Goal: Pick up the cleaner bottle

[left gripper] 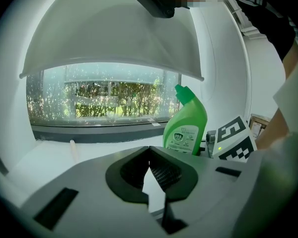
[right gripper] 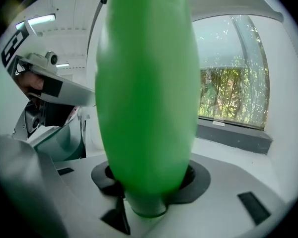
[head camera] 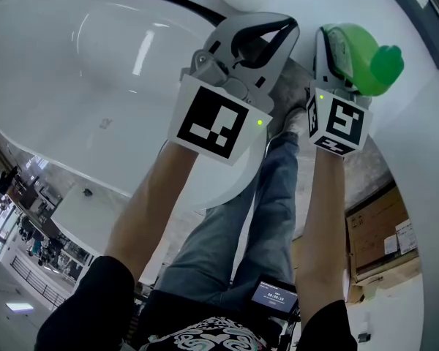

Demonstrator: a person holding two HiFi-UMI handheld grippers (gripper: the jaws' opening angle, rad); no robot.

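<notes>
Two hand-held grippers, shown from the head cam and from each gripper's own cam; I read them L to R.

Far L: white bathtub [head camera: 95,57], its rim curving across the head view. It is backdrop only, and no tool touches it.

L gripper [left gripper: 149,151]: jaws pressed together at the tips, nothing between them. I judge it idle, raised just beside its partner to leave the grasp clear.

Centre: the person's jeans [head camera: 257,210] show below both forearms, since the head cam looks steeply down.

R gripper [right gripper: 148,183]: jaws pinching the cleaner bottle [right gripper: 146,83], whose green body fills the R gripper view. In the L gripper view the bottle stands upright in front of a window [left gripper: 104,98], label toward that cam, with the R gripper's marker cube [left gripper: 236,139] low at its side. A low side grip leaves the angled neck and cap free, which I take as the reason for the hold.

Far R: cardboard box [head camera: 377,229] on the floor, cut off by the lens edge.

Hidden or unclear:
- The bottle's base sits behind the L gripper's body, so no frame shows whether it rests on anything. The head view shows floor beneath it, so I judge it lifted.
- The far R jaw is masked by the bottle in the head view.
- Most label print is too small to read.
</notes>
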